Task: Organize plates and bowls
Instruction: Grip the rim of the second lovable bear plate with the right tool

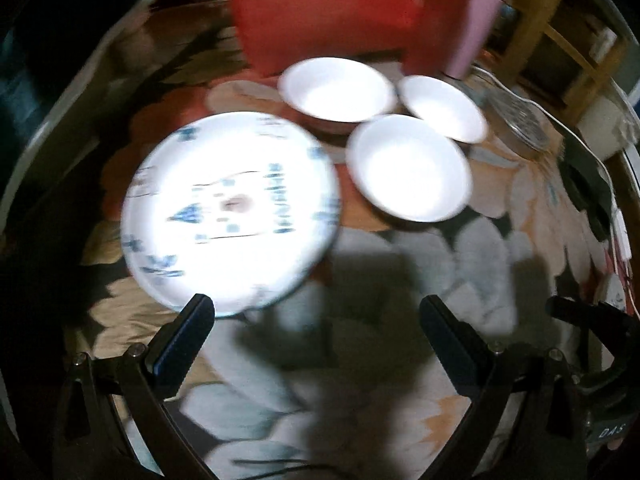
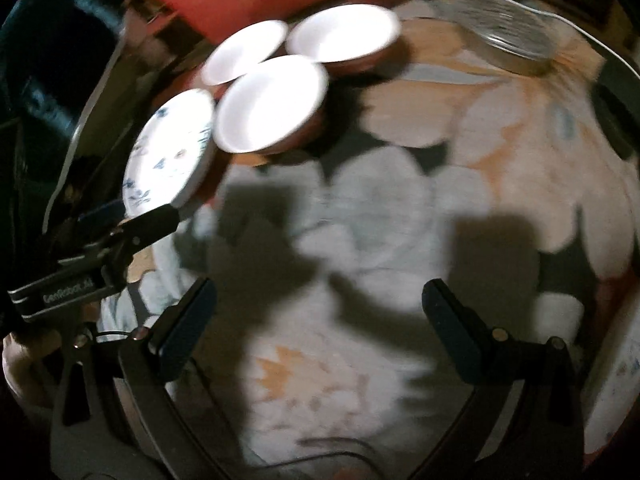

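Three white bowls [image 1: 408,168] cluster touching one another near the far edge of the floral-clothed surface [image 1: 400,340], a blue-patterned plate [image 1: 230,210] just beside them toward the left edge. Left gripper [image 1: 316,312] and right gripper [image 2: 318,300] hover with jaws spread, empty.

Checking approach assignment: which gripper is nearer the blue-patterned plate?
Left. The left gripper is open, one finger at the blue-patterned plate near rim. The right gripper, also open, hangs over bare cloth, further from the plate.
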